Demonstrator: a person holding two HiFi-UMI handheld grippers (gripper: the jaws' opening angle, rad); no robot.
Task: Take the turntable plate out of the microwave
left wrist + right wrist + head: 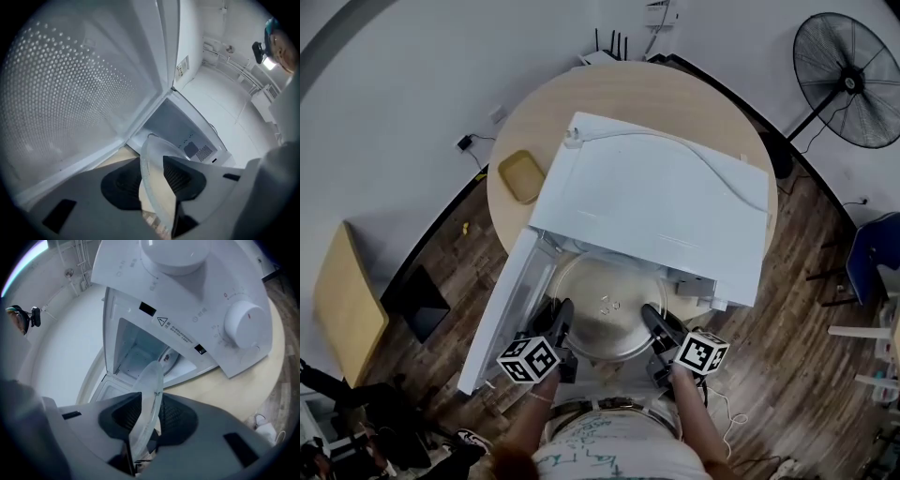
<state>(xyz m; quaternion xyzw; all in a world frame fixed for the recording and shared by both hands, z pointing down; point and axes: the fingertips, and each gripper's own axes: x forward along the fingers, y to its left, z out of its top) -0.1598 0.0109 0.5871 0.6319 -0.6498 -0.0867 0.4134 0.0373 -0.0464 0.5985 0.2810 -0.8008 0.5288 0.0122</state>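
The turntable plate (605, 314) is a clear glass disc, so it has no long axis. It lies roughly flat with its broad face up toward the head view, at the mouth of the microwave (656, 202). Its far rim is at the cavity opening and its near rim reaches out past the front edge of the round table (609, 89). The left gripper (561, 323) is clamped on the plate's left rim and the right gripper (652, 319) on its right rim, so the plate hangs between them, clear of the table. In the left gripper view the plate (152, 187) shows edge-on as a thin curved rim, with both pads of the left gripper (154, 180) pressing on it. In the right gripper view the plate (147, 399) stands the same way between the closed pads of the right gripper (150, 420). The door (502, 314) is swung open at the left of the cavity. A yellow tray (521, 175) lies near the table's left edge.
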